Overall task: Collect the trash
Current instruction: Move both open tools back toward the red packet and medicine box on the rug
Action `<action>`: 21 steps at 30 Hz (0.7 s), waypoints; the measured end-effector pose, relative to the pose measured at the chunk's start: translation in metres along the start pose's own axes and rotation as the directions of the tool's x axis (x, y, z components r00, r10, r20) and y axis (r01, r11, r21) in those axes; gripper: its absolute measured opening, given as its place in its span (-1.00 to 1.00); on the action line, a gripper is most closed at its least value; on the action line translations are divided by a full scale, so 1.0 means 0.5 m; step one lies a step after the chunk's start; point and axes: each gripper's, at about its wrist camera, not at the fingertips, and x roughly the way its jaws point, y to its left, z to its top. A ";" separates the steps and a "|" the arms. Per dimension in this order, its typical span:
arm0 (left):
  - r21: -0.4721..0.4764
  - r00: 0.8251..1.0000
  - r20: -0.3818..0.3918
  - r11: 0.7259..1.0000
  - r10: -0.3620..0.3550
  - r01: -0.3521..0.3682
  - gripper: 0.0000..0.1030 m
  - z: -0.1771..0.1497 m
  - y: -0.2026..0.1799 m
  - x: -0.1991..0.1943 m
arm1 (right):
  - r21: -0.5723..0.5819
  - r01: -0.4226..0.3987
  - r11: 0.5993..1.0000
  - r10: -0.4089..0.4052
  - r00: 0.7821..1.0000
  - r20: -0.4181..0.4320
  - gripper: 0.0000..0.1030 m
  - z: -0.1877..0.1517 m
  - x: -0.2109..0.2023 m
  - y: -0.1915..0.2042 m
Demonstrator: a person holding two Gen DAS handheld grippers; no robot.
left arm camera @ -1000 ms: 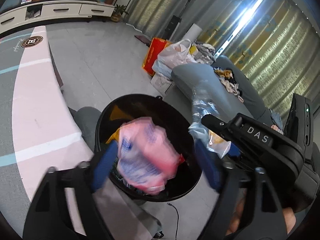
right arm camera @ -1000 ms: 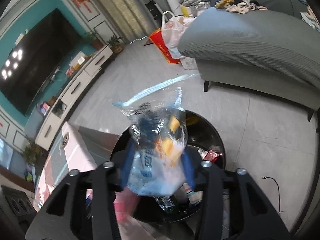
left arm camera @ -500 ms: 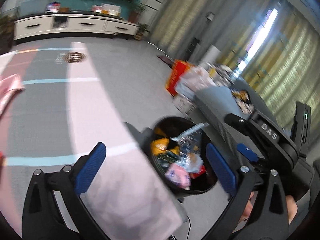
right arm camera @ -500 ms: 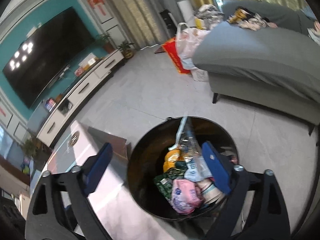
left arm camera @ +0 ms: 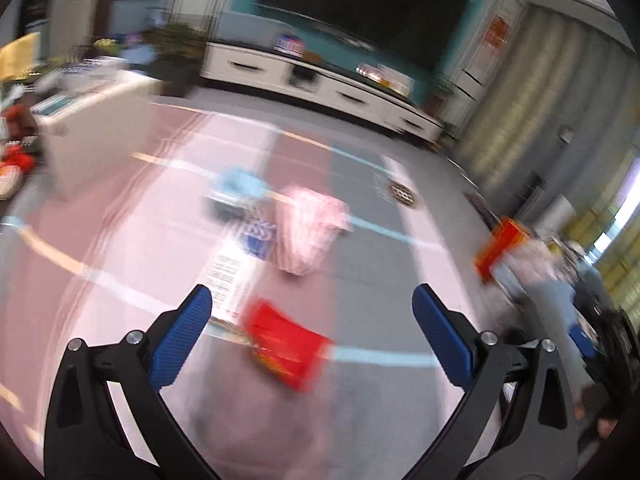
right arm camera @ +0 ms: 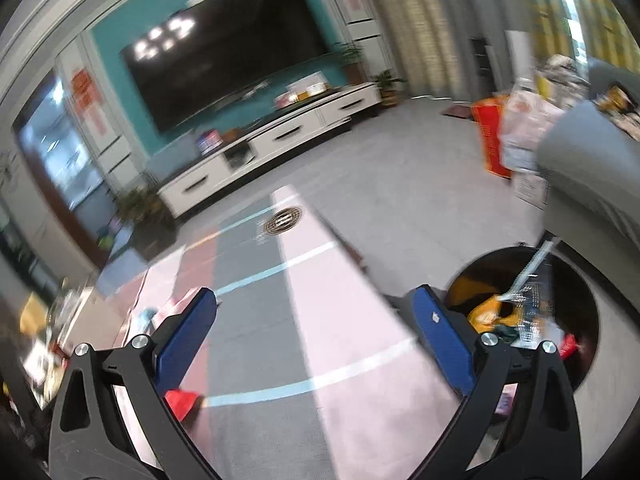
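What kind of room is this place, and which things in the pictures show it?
Most likely a home living room. A big dark TV hangs on a teal wall above a long white cabinet, and a grey sofa stands at the right. Wrappers lie on a striped mat, near a black bin.

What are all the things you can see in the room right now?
red wrapper: one, red, on the table between the left gripper's fingers
pink bag: one, pink, on the table beyond the red wrapper
blue packet: one, blue and white, left of the pink bag
light blue item: one, light blue, blurred, behind the blue packet
table: one, pink and grey with pale blue stripes
trash bin: one, black, on the floor, holding trash
TV: one, black, on the teal wall
TV cabinet: one, white, under the TV
sofa: one, grey, far right
left gripper: black, blue pads, open, empty
right gripper: black, blue pads, jaws opening, empty
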 end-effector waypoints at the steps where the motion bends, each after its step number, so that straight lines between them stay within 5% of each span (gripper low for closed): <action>1: -0.007 1.000 0.007 1.000 0.022 -0.022 0.94 0.005 0.023 -0.003 | -0.024 -0.015 1.000 0.014 1.000 -0.012 0.88 -0.005 0.009 0.020; 8: -0.158 0.993 -0.015 0.981 0.116 -0.117 0.94 0.016 0.193 0.033 | -0.162 -0.106 0.981 0.087 0.989 -0.116 0.88 -0.055 0.072 0.149; 13: -0.161 0.992 -0.027 0.979 0.123 -0.126 0.94 0.020 0.223 0.050 | -0.244 -0.168 0.955 0.115 0.969 -0.217 0.88 -0.108 0.117 0.235; 21: -0.096 0.995 0.014 0.990 0.101 -0.100 0.94 0.023 0.208 0.064 | -0.306 -0.333 0.892 0.195 0.894 -0.404 0.88 -0.168 0.189 0.390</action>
